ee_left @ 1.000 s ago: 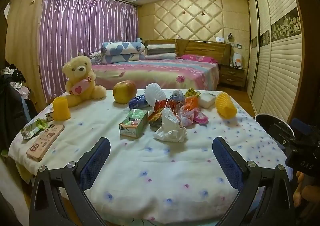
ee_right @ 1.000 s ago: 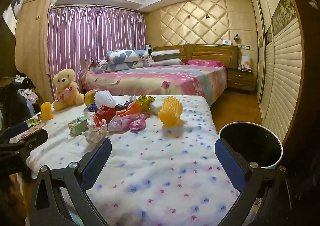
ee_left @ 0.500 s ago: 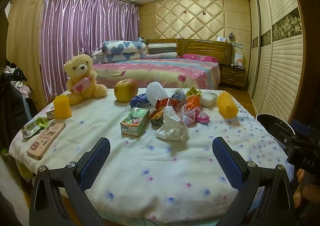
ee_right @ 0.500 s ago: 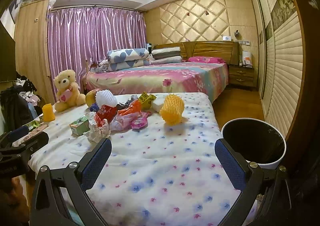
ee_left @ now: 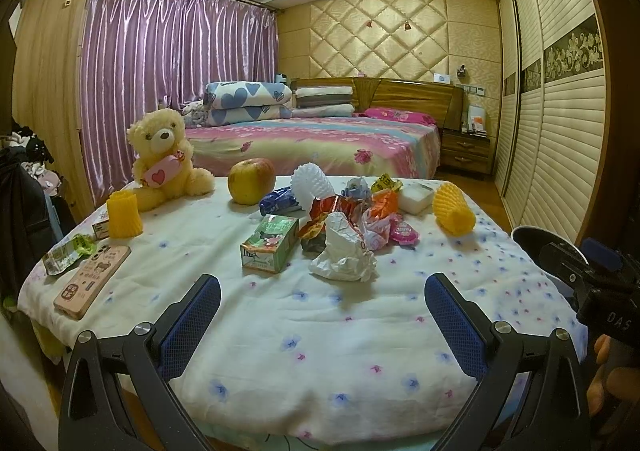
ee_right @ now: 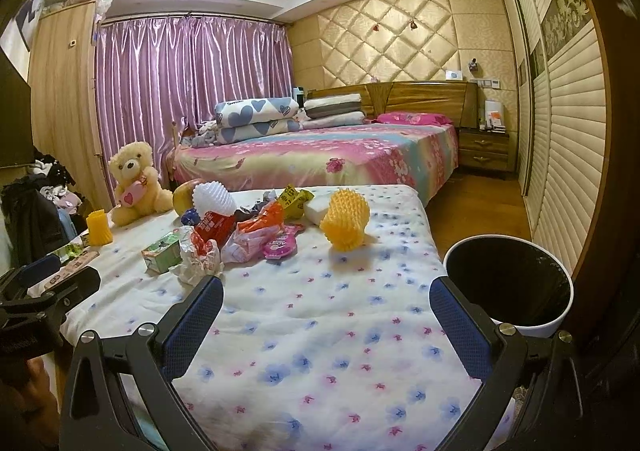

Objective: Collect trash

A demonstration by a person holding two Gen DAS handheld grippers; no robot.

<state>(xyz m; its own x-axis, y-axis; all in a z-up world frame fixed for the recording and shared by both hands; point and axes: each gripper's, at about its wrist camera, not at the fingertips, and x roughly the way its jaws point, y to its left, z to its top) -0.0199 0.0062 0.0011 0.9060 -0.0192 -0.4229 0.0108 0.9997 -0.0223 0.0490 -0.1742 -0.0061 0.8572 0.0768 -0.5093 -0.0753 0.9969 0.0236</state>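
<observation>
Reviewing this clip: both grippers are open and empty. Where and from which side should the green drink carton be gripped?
Probably across its two long side faces, coming down from above and the near side with the left gripper. The green drink carton lies flat on the table, its end facing the camera. Crumpled white paper crowds its right side, so closing across the short end may be cleaner.

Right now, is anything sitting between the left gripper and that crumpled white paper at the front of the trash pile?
Nothing visible. The left gripper is open, with only bare tablecloth before the crumpled white paper. The green carton sits left of it.
</observation>
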